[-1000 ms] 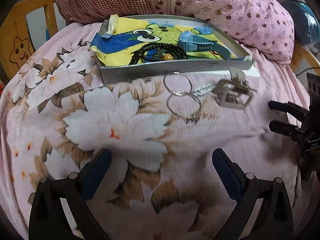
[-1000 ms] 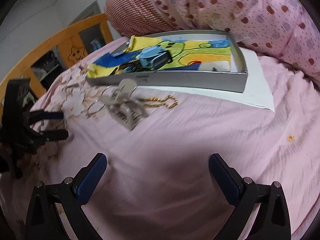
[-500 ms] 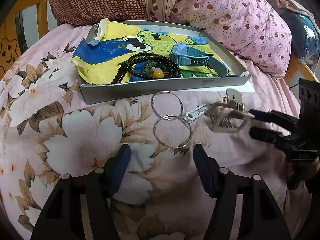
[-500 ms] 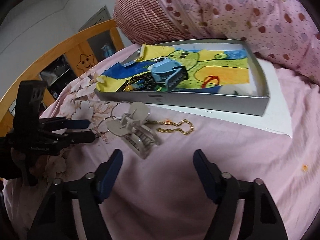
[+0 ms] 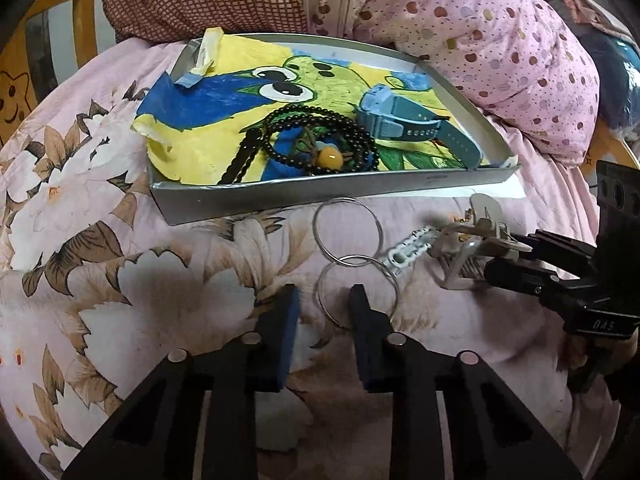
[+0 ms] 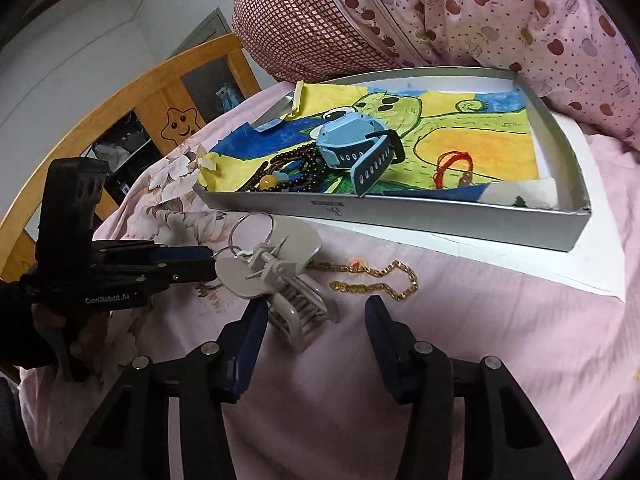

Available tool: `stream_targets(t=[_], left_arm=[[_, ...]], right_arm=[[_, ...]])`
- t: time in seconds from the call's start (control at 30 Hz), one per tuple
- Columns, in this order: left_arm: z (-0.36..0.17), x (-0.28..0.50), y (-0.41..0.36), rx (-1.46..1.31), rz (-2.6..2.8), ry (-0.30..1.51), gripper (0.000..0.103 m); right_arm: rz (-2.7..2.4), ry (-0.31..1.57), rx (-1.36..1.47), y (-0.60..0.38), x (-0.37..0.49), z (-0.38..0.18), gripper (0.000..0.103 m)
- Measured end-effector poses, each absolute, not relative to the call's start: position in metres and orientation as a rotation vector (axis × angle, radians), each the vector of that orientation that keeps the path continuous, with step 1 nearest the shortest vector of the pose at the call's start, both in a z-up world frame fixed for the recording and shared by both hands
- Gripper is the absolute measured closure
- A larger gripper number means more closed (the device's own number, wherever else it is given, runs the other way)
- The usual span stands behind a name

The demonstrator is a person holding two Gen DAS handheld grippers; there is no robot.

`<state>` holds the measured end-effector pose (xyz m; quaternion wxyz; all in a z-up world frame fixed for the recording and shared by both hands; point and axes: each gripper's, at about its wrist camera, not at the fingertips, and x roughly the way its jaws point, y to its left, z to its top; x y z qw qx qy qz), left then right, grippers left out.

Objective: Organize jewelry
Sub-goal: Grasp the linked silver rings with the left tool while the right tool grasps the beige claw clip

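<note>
Left wrist view shows your left hand-held gripper [image 5: 324, 300] low over the flowered bed sheet [image 5: 100, 280], its jaws narrow and closing, with the near rim of the nearer of two linked metal rings [image 5: 356, 292] lying between the blue pads; whether the pads press it yet, you cannot tell. The farther ring [image 5: 347, 228] lies just in front of the shallow grey tray [image 5: 280, 196], which sits on the bed against a pink dotted quilt [image 5: 480, 40]. Inside the tray, on a yellow and blue drawing [image 5: 192, 120], rest a black bead necklace [image 5: 320, 136] with an amber bead and a blue watch [image 5: 400, 120], touching each other. A white chain piece [image 5: 408, 246] runs from the rings to a grey hair claw clip [image 5: 468, 252]. Right wrist view shows your right hand-held gripper [image 6: 316, 320] at medium width and closing, its pads on either side of the claw clip [image 6: 288, 292] but not pressing it. A gold chain [image 6: 380, 276] lies on the pink sheet just beyond the clip, near the tray's front wall [image 6: 400, 212]. A red cord bracelet [image 6: 452, 166] sits in the tray, apart from the watch [image 6: 352, 144].
</note>
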<state>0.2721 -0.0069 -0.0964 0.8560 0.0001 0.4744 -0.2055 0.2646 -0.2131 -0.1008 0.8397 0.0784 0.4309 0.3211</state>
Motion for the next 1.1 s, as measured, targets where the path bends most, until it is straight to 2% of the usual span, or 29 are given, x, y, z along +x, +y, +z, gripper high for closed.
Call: stream_targets(t=[0.2,0.33,0.4,0.5,1.1], left_arm=[[-0.096,0.275,-0.013,0.068,-0.415,1.016,0.093],[-0.096,0.276,-0.015,0.078,-0.411,1.044,0.099],[-0.096,0.277,-0.012,0.057,-0.405,1.066,0.101],[-0.094,0.275,-0.007,0.013,-0.391,1.094,0.102],[-0.081,0.215,0.003,-0.033,-0.418,1.165,0.102]], right_arm=[[0.674,0.921,0.194,-0.21,0.271,-0.105,0.055],[0.673,0.918,0.194,-0.206,0.272,-0.104,0.066],[0.658,0.913,0.186,-0.204,0.27,-0.103,0.067],[0.637,0.913,0.196,-0.204,0.266,-0.102,0.079],[0.554,0.91,0.327,-0.231,0.206,-0.097,0.079]])
